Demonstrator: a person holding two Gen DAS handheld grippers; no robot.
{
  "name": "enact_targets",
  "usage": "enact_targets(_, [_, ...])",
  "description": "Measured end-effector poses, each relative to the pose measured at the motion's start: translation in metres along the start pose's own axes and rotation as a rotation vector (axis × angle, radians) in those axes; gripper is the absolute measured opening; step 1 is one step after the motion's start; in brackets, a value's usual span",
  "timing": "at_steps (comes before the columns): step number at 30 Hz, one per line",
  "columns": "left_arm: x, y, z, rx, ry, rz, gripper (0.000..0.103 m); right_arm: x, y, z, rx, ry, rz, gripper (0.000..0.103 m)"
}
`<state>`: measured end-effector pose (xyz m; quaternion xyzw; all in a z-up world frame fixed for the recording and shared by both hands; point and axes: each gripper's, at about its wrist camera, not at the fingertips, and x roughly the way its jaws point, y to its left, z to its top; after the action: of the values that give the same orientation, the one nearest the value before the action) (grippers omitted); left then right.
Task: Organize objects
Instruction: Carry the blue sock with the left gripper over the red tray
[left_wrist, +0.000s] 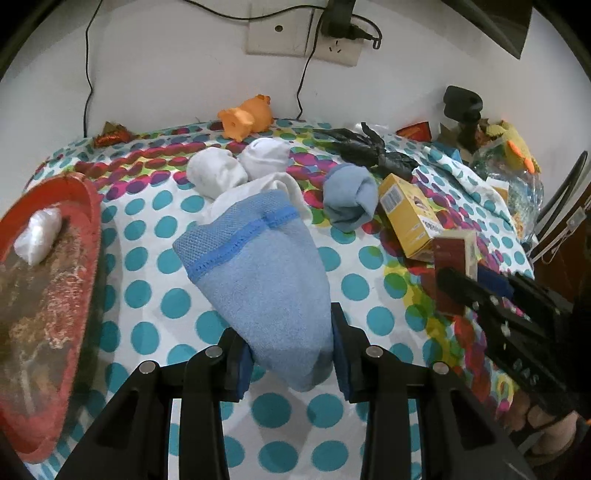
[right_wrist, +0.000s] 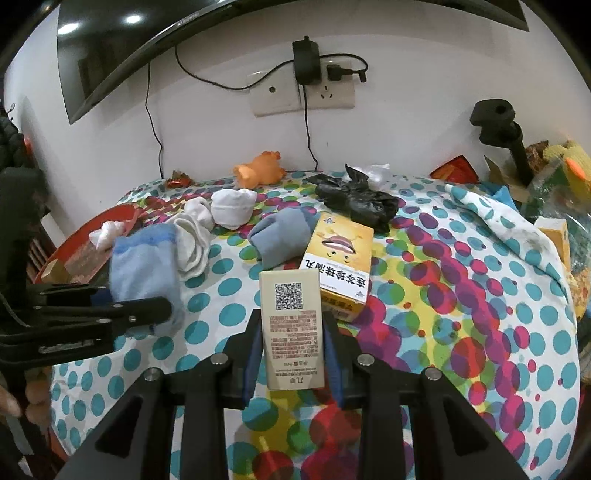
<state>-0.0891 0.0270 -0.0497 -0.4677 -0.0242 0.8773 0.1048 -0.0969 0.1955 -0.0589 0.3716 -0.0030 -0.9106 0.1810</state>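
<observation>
My left gripper (left_wrist: 291, 354) is shut on a light blue sock (left_wrist: 258, 280), held just above the dotted tablecloth (left_wrist: 155, 291). From the right wrist view that sock (right_wrist: 144, 269) hangs from the left gripper (right_wrist: 166, 312) at the left. A small beige box with a QR code (right_wrist: 291, 325) is clamped in my right gripper (right_wrist: 291, 354); in the left wrist view the box (left_wrist: 456, 254) shows at the right. Behind lie white balled socks (left_wrist: 236, 170), a grey-blue balled sock (left_wrist: 349, 201) and a yellow carton (left_wrist: 408, 214).
A red tray (left_wrist: 85, 206) with a white wad sits at the left. An orange toy pig (left_wrist: 245, 116), a black plastic bag (left_wrist: 373, 147) and a candy wrapper (left_wrist: 110, 134) lie near the wall. Clutter and a black stand (right_wrist: 506, 129) crowd the right side.
</observation>
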Motion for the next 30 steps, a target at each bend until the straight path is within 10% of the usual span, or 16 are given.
enact_targets(30, [-0.045,0.076,-0.009,-0.097,-0.042,0.053,0.033,0.039,-0.004,0.023,0.049,0.001,-0.116,0.030])
